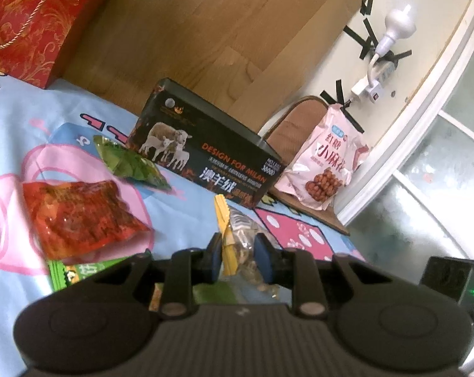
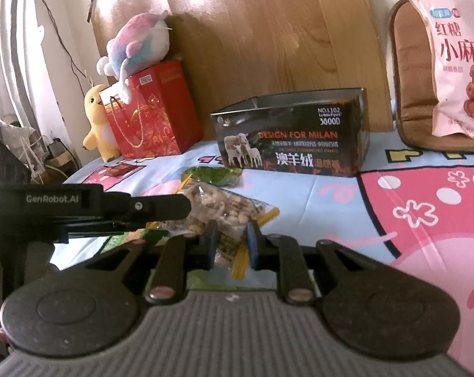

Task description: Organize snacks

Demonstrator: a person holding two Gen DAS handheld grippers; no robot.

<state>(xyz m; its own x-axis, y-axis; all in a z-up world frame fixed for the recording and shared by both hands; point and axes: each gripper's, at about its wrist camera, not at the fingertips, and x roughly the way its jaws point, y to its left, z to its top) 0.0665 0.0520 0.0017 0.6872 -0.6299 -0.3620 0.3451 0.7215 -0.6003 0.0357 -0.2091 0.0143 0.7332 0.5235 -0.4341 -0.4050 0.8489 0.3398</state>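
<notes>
Left wrist view shows the black box (image 1: 205, 154) standing well beyond the jaws and the red packet (image 1: 80, 216) off to their left. Between the two blue pads, the left gripper (image 1: 237, 259) pinches the clear nut packet (image 1: 241, 245) by one end, pointing gently downward. The right gripper (image 2: 229, 245) clamps the same packet's other end, likewise tilted down.

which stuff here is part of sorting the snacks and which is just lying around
Job: clear nut packet gripped by both grippers, red packet, green packet, open black box, pink snack bag.
Lying about: red gift bag, plush toys, wall plug.
</notes>
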